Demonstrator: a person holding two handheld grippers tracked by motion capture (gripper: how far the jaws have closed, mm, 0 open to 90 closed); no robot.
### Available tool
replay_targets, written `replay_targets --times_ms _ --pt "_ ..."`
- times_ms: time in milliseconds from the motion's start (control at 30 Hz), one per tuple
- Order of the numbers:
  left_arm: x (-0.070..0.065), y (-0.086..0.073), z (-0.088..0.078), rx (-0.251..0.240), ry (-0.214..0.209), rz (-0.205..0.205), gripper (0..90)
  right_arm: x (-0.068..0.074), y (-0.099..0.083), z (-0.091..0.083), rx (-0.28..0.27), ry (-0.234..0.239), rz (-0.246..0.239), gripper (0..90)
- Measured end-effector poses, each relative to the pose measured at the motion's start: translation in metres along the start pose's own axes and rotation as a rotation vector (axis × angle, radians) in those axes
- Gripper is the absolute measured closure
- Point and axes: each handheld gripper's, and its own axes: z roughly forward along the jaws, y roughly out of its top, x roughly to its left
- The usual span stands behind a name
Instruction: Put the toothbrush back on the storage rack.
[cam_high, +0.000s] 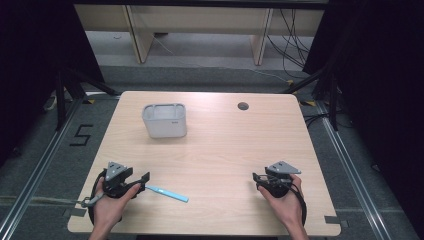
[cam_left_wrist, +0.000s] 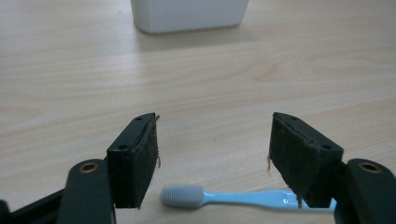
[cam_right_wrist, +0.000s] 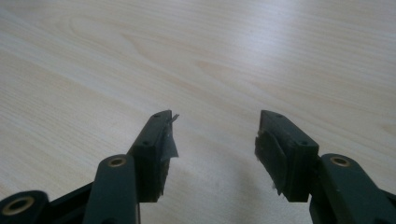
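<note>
- Light-blue plastic toothbrush with a grey-white bristle head (cam_high: 167, 193) lies flat on the pale wood-grain bench (cam_high: 225, 150), near edge, about 7 o'clock from bench centre.
- My left gripper (cam_high: 141, 179) sits right at the brush's head end. Jaws apart, clamped on nothing.
- In the left gripper view the toothbrush (cam_left_wrist: 224, 197) lies crosswise under the jaws: head at 6 o'clock between them, handle running to 3 o'clock and passing beneath the right-hand jaw.
- Key relation: the long axis runs across the jaw gap, not along it. Closing as I stand now would, I judge, pinch along the brush's length or miss it. I need a quarter turn of the wrist so the jaws close on the two sides of the handle, plus a drop down to the bench.
- In the high view the axis runs roughly 10 to 4 o'clock, head towards my left hand (cam_high: 112, 205).
- My right gripper (cam_high: 259, 178) is well apart at about 5 o'clock from bench centre. Jaws apart, holding nothing, bare bench ahead of them in the right gripper view.
- Left is clearly the nearer one, so the pick is its job.
- White rounded-rectangular plastic tub, open top (cam_high: 165, 120), stands at about 11 o'clock, well apart from the brush. It also sits at 12 o'clock in the left gripper view (cam_left_wrist: 189, 14). Likely drop point, my guess.
</note>
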Motion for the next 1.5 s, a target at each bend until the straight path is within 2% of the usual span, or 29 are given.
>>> replay_targets --times_ms 67,100,133,167,200,233,333,367,400,467,533,567,633,667,733,767,800,867,900,933,967,1067,1100,1133,1233,1300,1333,1400,1500 --pt "-0.002 0.003 0.001 0.019 0.008 -0.001 33.4 -0.001 0.001 -0.003 -0.001 -0.016 -0.019 46.9" --pt "-0.004 0.007 0.001 0.052 0.016 0.004 31.7 0.001 0.001 -0.004 -0.019 -0.017 0.007 46.9" --pt "-0.005 0.012 0.002 0.111 0.02 0.032 29.8 -0.003 0.002 -0.005 -0.023 -0.024 -0.03 46.9" --pt "-0.007 0.016 0.004 0.148 0.017 0.033 27.8 0.001 0.002 -0.006 -0.019 -0.018 0.012 46.8" --pt "-0.009 0.021 0.006 0.178 0.015 0.024 27.8 0.001 0.002 -0.006 -0.019 -0.018 0.012 46.8" --pt "-0.01 0.026 0.007 0.21 0.008 0.024 25.1 -0.001 0.004 -0.008 -0.014 -0.014 -0.034 46.6" --pt "-0.014 0.042 0.01 0.257 0.027 0.025 20.7 0.0 0.005 -0.009 -0.012 -0.014 -0.018 46.4" --pt "-0.017 0.051 0.013 0.317 0.025 0.023 19.7 0.0 0.005 -0.01 -0.009 -0.029 -0.035 46.0" --pt "-0.017 0.051 0.013 0.317 0.025 0.023 19.5 0.0 0.005 -0.01 -0.009 -0.029 -0.035 46.0" --pt "-0.02 0.057 0.018 0.371 0.026 0.026 18.5 0.002 0.005 -0.008 -0.001 -0.012 -0.02 45.6" --pt "-0.024 0.06 0.024 0.436 0.029 0.043 17.2 0.001 0.006 -0.009 0.007 -0.024 -0.043 45.2" --pt "-0.028 0.061 0.031 0.481 0.031 0.034 16.3 0.004 0.006 -0.008 0.025 -0.013 -0.014 44.9" --pt "-0.029 0.062 0.033 0.508 0.039 0.049 15.9 0.005 0.006 -0.008 0.025 -0.016 -0.015 44.8" --pt "-0.031 0.064 0.037 0.56 0.046 0.071 15.5 0.003 0.007 -0.008 0.026 -0.023 -0.043 44.5" --pt "-0.032 0.062 0.04 0.59 0.053 0.094 15.3 0.002 0.006 -0.005 0.008 0.004 -0.062 44.4" --pt "-0.033 0.06 0.041 0.601 0.054 0.084 15.3 0.001 0.006 -0.006 0.019 -0.014 -0.077 44.3" --pt "-0.033 0.06 0.041 0.601 0.054 0.084 15.4 0.004 0.005 -0.007 0.035 -0.014 -0.035 44.2" --pt "-0.036 0.056 0.041 0.628 0.052 0.039 15.5 0.004 0.005 -0.006 0.037 -0.009 -0.036 44.2" --pt "-0.037 0.054 0.041 0.636 0.048 0.042 15.5 0.006 0.004 -0.005 0.025 -0.011 0.003 44.1" --pt "-0.037 0.051 0.041 0.642 0.046 0.034 15.5 0.006 0.004 -0.004 0.035 -0.002 0.005 44.1" --pt "-0.039 0.049 0.04 0.641 0.051 0.023 15.5 0.005 0.004 -0.004 0.041 -0.009 -0.026 44.1" --pt "-0.045 0.045 0.038 0.645 0.048 0.02 15.8 0.003 0.004 -0.003 0.03 -0.008 -0.047 44.1" --pt "-0.048 0.044 0.037 0.65 0.04 0.013 15.7 0.005 0.005 -0.005 0.05 -0.009 -0.023 44.1" --pt "-0.053 0.041 0.037 0.649 0.03 0.004 15.8 0.004 0.005 -0.003 0.045 0.015 -0.042 44.1" --pt "-0.057 0.039 0.036 0.646 0.027 -0.022 17.1 0.003 0.006 -0.004 0.053 0.001 -0.052 44.1" --pt "-0.063 0.037 0.037 0.649 0.024 -0.027 17.5 0.007 0.005 -0.003 0.051 0.01 0.012 44.1" --pt "-0.066 0.036 0.038 0.649 0.025 -0.023 17.6 0.004 0.006 -0.003 0.045 -0.01 -0.041 44.1" --pt "-0.07 0.034 0.04 0.662 0.02 -0.014 17.7 0.006 0.005 -0.001 0.046 -0.005 -0.018 44.1" --pt "-0.075 0.032 0.042 0.662 0.034 -0.053 18.4 0.005 0.005 -0.003 0.054 -0.007 -0.026 44.1"
